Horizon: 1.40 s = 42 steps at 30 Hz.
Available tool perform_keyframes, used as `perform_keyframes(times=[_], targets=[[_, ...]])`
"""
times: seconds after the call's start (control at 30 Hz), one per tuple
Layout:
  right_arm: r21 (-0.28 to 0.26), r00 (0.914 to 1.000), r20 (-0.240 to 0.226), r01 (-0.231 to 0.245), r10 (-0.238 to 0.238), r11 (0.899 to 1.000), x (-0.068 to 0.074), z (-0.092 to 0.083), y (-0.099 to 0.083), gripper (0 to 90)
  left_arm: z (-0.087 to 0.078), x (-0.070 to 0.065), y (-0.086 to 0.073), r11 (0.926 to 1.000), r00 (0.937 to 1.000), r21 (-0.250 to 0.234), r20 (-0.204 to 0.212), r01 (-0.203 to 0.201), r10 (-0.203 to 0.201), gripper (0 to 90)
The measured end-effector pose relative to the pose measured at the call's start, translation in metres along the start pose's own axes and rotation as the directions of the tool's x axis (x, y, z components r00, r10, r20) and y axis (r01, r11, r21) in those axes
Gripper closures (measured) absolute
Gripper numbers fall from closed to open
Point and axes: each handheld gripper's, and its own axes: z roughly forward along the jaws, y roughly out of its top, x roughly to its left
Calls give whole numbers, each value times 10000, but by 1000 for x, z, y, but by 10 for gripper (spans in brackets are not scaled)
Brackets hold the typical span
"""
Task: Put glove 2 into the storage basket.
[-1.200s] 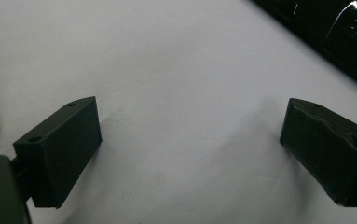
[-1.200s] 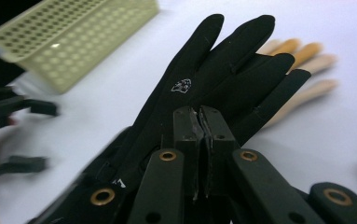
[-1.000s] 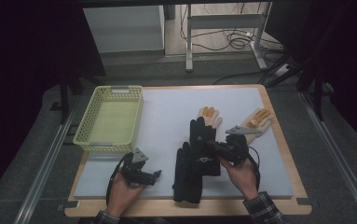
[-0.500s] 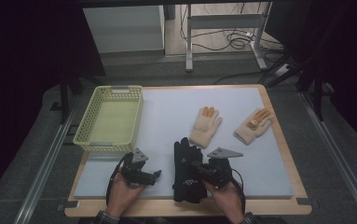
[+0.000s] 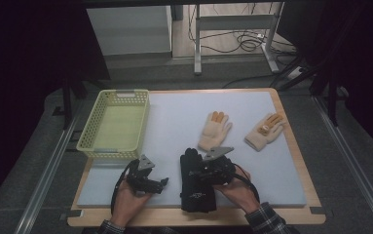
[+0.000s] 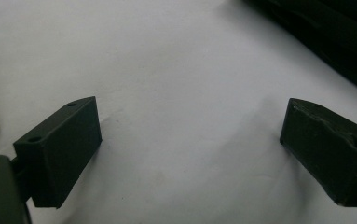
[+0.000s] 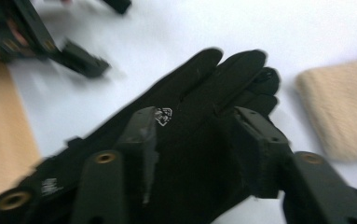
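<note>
Black glove (image 5: 196, 181): lies flat on the mat (image 5: 174, 122) at the near edge, near the middle, fingers pointing far; in the right gripper view (image 7: 199, 140) it spreads under and between the jaws.
Right gripper (image 5: 208, 171): over the glove's right side, held in the right hand (image 5: 237, 187); its jaws have just been opening and now stand part open, astride the glove's palm, pads not pressing on it.
Left gripper (image 5: 150, 181): to the left of the glove, just apart from it, held in the left hand (image 5: 128, 202); in the left gripper view (image 6: 185, 154) the jaws stand wide apart over bare mat, nothing between them.
Tan gloves: one (image 5: 214, 129) just beyond the black glove, the other (image 5: 266, 131) farther right.
Basket (image 5: 96, 144): far left of the grippers, well apart from the black glove.
</note>
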Motion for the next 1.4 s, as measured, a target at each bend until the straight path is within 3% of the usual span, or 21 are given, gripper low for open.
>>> perform_keyframes(times=[0.07, 0.13, 0.17, 0.23, 0.37, 0.47, 0.57, 0.7, 0.87, 0.93, 1.03, 1.07, 1.13, 1.27, 1.4], targets=[[454, 9994, -177, 305, -297, 9985, -2, 13, -1, 499, 0, 0, 0, 10000, 10000, 18, 2, -20, 20, 55], [760, 9974, -272, 680, -661, 9948, -2, 21, -4, 647, 0, 0, 0, 10000, 10000, 22, 1, -25, 25, 55], [771, 9963, -576, 678, -634, 9947, -2, 22, -4, 713, 0, 0, 0, 10000, 10000, 22, 0, -24, 24, 55], [901, 9962, -556, 717, -669, 9933, -2, 22, -3, 824, 0, 0, 0, 10000, 10000, 11, 2, -20, 20, 55], [955, 9984, -276, 526, -501, 9940, 1, 21, 0, 869, 0, 0, 0, 10000, 10000, 27, 3, -23, 23, 55], [439, 9981, -274, -533, 545, 9976, 0, 12, 1, 872, 0, 0, 0, 10000, 10000, 14, 5, -10, 10, 55], [-124, 9879, -371, -1514, 1509, 9884, -2, 0, 3, 872, 0, 0, 0, 10000, 10000, 31, 7, -24, 24, 55], [-594, 9810, -141, -1941, 1936, 9792, 0, -13, 9, 872, 0, 0, 0, 10000, 10000, 35, 3, -43, 43, 55], [-1035, 9591, -223, -2830, 2822, 9535, 3, -17, 14, 871, 0, 0, 0, 10000, 10000, 27, 2, -42, 42, 55], [-1125, 9589, 152, -2798, 2832, 9534, 5, -14, 13, 870, 0, 0, 0, 10000, 10000, 32, 6, -39, 39, 55], [-758, 9660, 384, -2524, 2558, 9646, 3, -2, 6, 835, 0, 0, 0, 10000, 10000, 1, 3, 1, -1, 55], [-625, 9714, 516, -2286, 2319, 9715, 2, 2, 3, 790, 0, 0, 0, 10000, 10000, 21, 6, -23, 23, 55], [-535, 9750, 555, -2120, 2149, 9758, -1, 4, -3, 665, 0, 0, 0, 10000, 10000, 19, 9, -19, 19, 55], [-619, 9804, 860, -1721, 1771, 9831, -3, -12, -12, 673, 0, 0, 0, 10000, 10000, 23, 12, -20, 20, 55], [-506, 9809, 1025, -1611, 1656, 9856, -5, -29, -28, 728, 0, 0, 0, 10000, 10000, 59, 10, -57, 57, 55]])
